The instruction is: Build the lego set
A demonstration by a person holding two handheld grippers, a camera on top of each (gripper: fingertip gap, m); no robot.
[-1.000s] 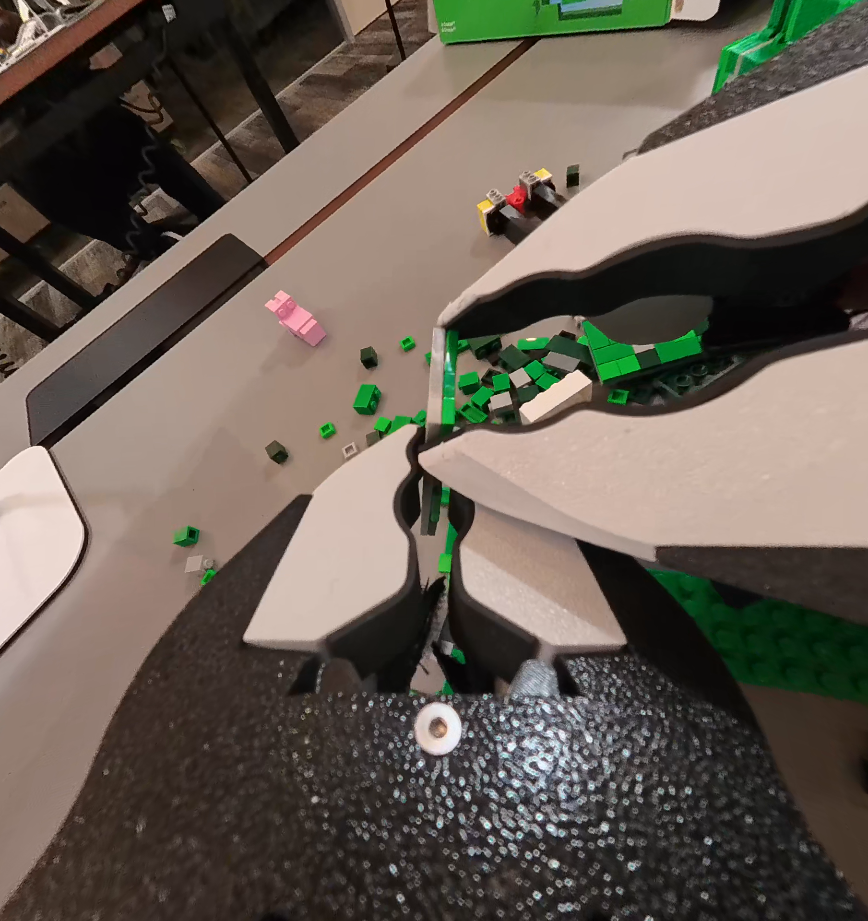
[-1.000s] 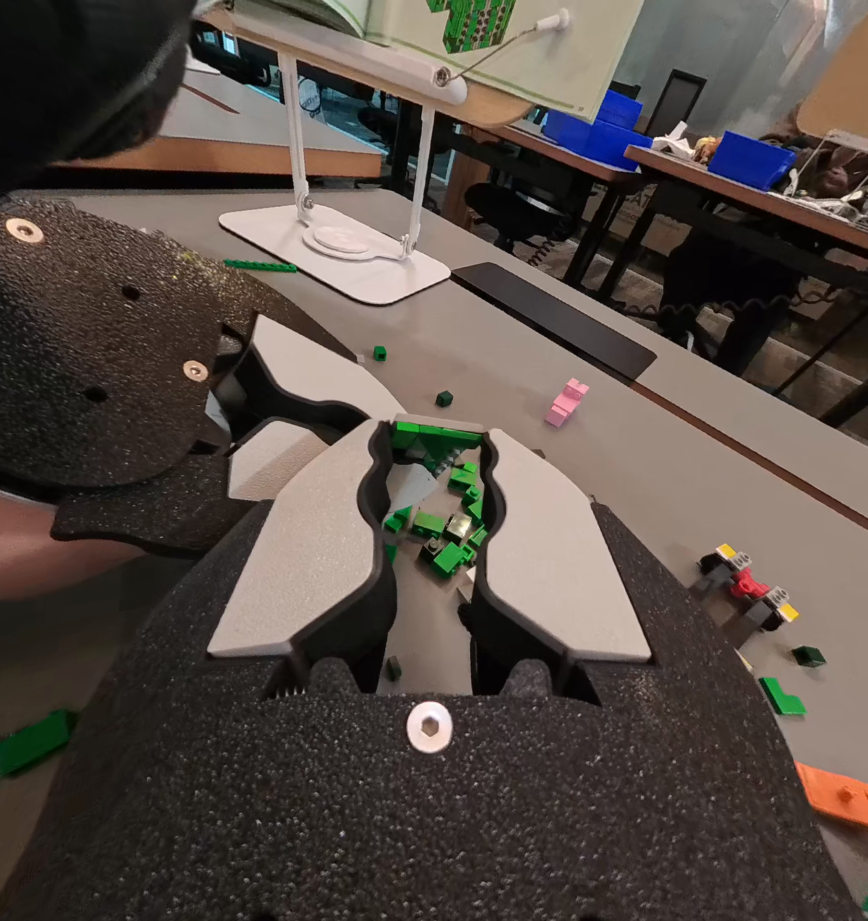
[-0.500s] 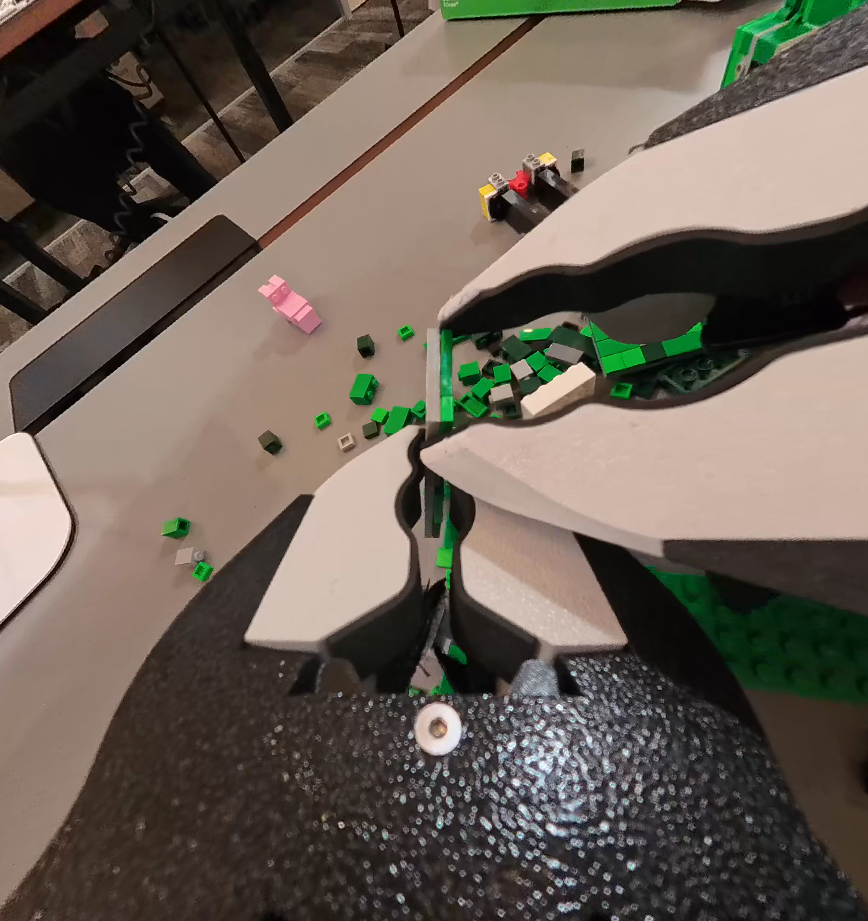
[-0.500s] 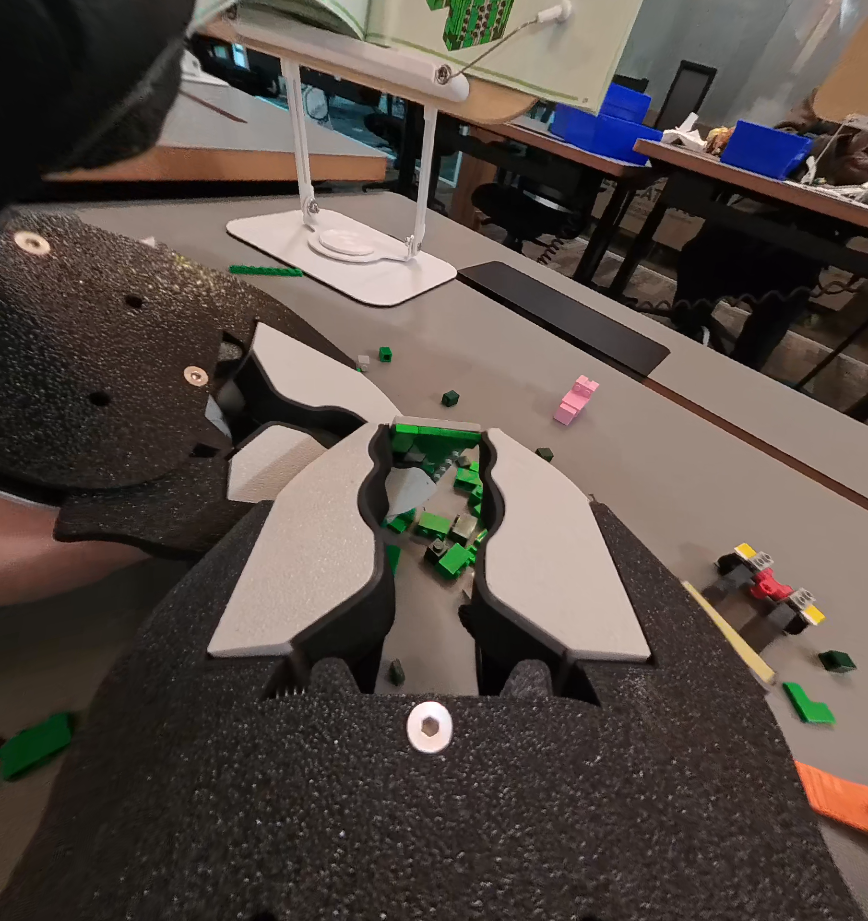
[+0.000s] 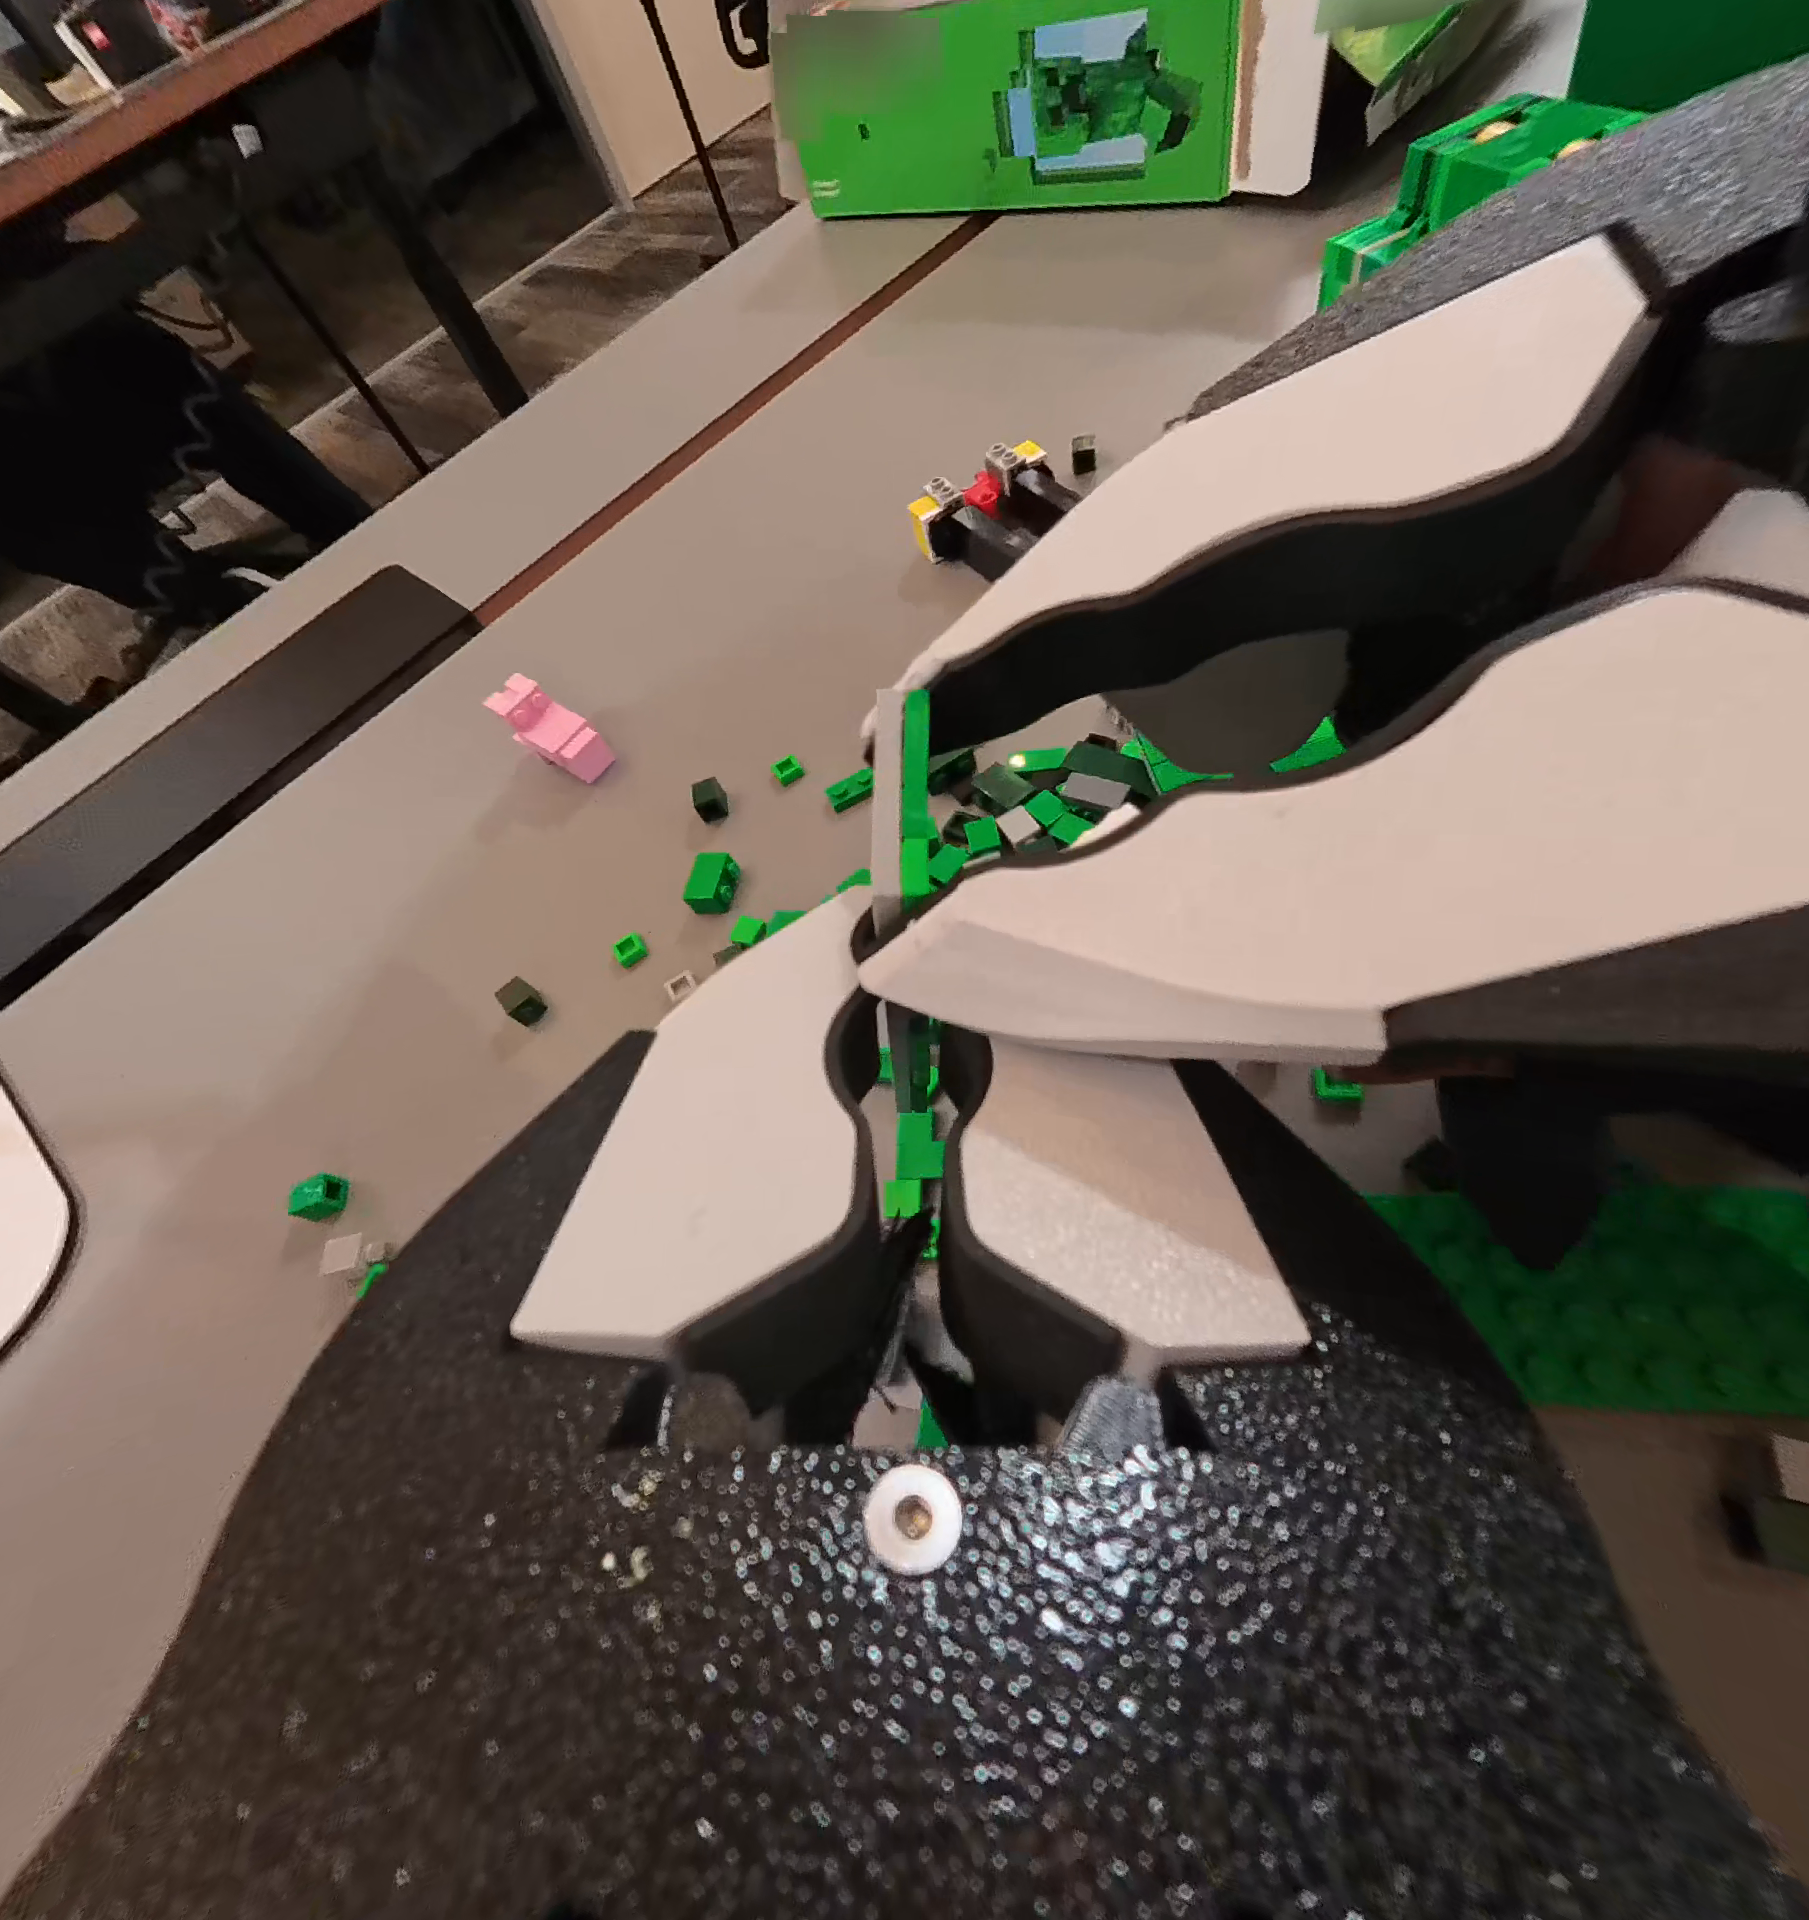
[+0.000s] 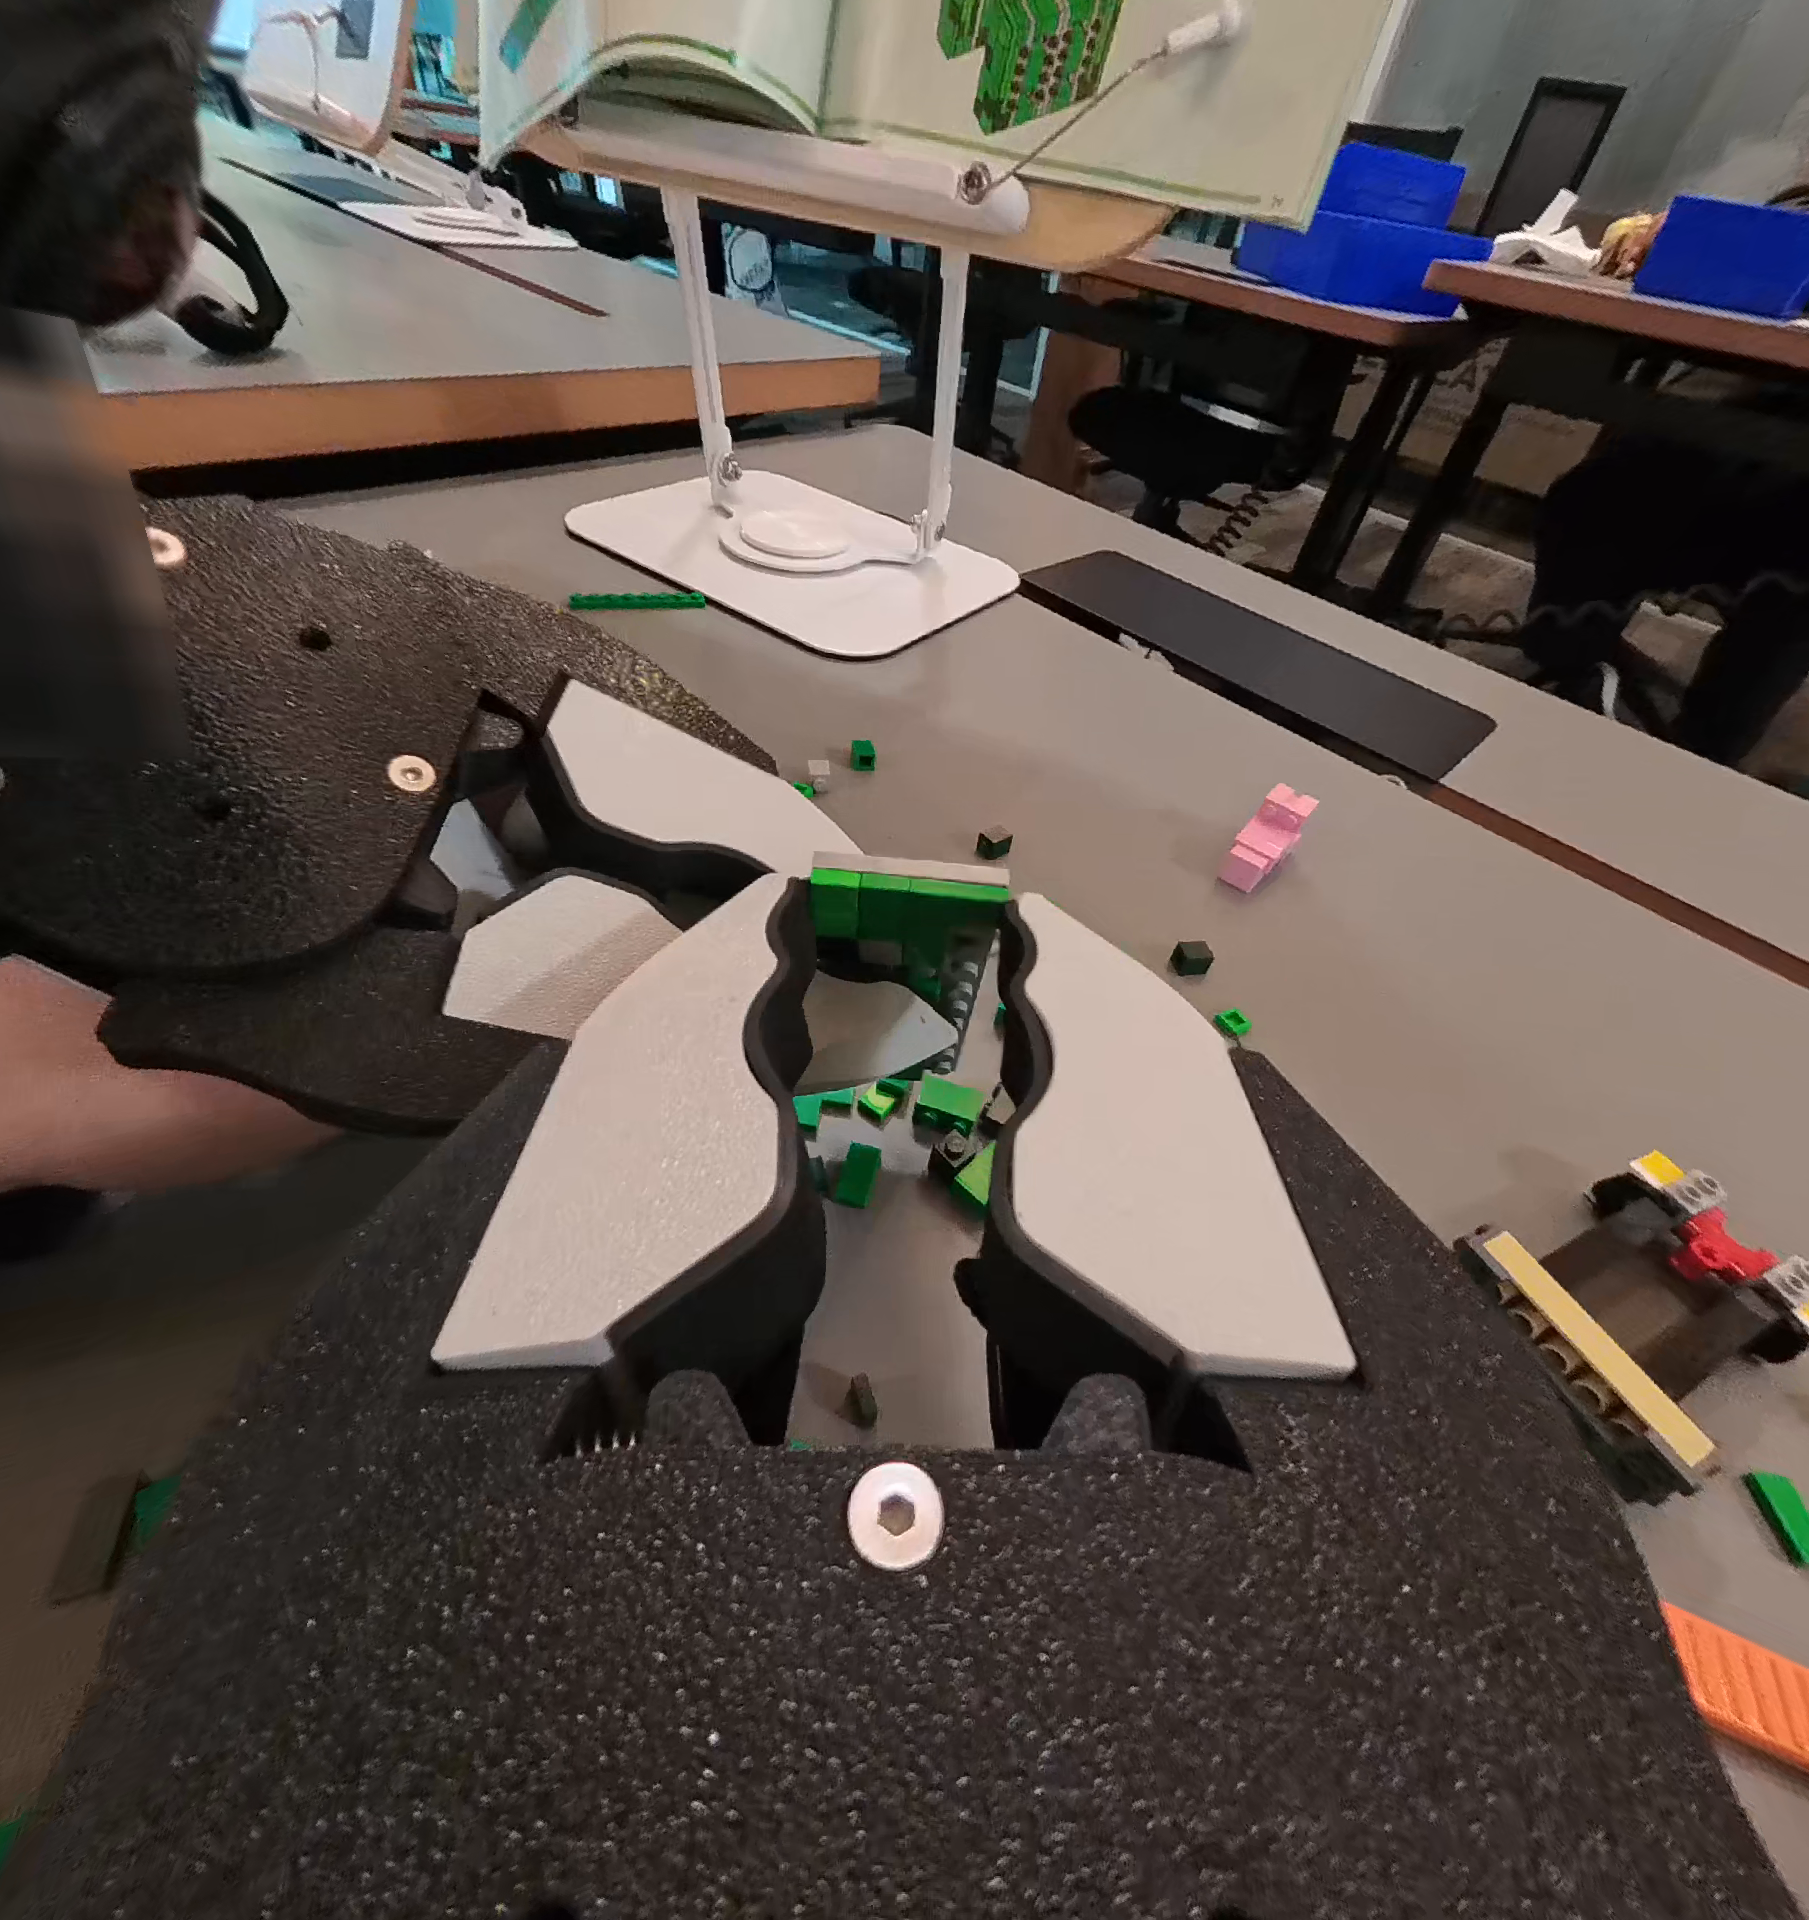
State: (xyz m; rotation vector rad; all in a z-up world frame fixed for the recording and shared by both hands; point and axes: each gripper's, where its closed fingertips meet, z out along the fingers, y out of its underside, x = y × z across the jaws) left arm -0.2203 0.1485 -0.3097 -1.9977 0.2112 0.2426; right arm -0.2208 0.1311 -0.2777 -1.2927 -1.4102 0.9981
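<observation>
The right hand-held gripper pinches a flat green lego panel with a grey top strip at both ends, above the tabletop. The left hand-held gripper is pressed together on the same panel's lower part. Below lie loose green bricks, and a pink lego pig farther off.

Setting: office or lab workroom.
Furniture: rows of long grey desks, wood-edged tables behind, a black office chair.
Storage: blue plastic bins on the back tables.
Floor: patterned carpet tiles.
Bench kit: white book stand holding an instruction booklet.
</observation>
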